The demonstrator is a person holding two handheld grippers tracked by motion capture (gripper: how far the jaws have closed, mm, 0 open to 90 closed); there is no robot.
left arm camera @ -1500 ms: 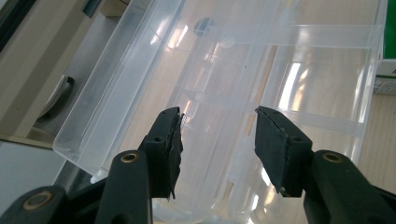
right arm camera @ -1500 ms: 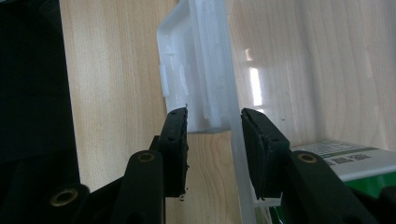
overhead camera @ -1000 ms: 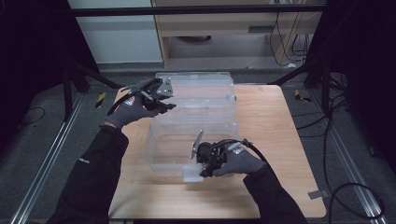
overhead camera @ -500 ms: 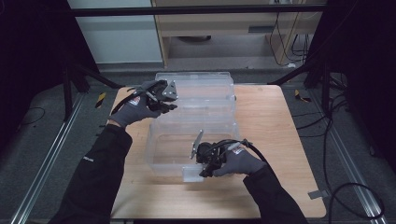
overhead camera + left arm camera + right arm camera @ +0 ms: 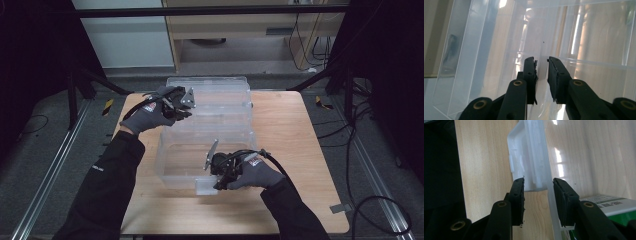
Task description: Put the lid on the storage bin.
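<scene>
A clear plastic storage box (image 5: 172, 160) stands on the wooden table (image 5: 295, 150), with its clear lid (image 5: 220, 92) spread open behind it. My left gripper (image 5: 187, 113) is at the left end where lid and box meet. Its jaws have just been closing, and in the left gripper view (image 5: 541, 65) a clear plastic edge (image 5: 543, 75) fills the narrow gap between the pads. My right gripper (image 5: 216, 184) is at the box's front wall. In the right gripper view (image 5: 539, 185) its pads clamp the white latch (image 5: 529, 157) together with the front wall (image 5: 550, 202).
A green-and-white printed item (image 5: 609, 206) shows through the box wall at the lower right of the right gripper view. The table ends a short way in front of the box. Black frame bars and cables (image 5: 360, 125) surround the table.
My left gripper has shifted slightly right onto the plastic edge and its jaws have narrowed. The right hand and gripper have stayed where they were.
</scene>
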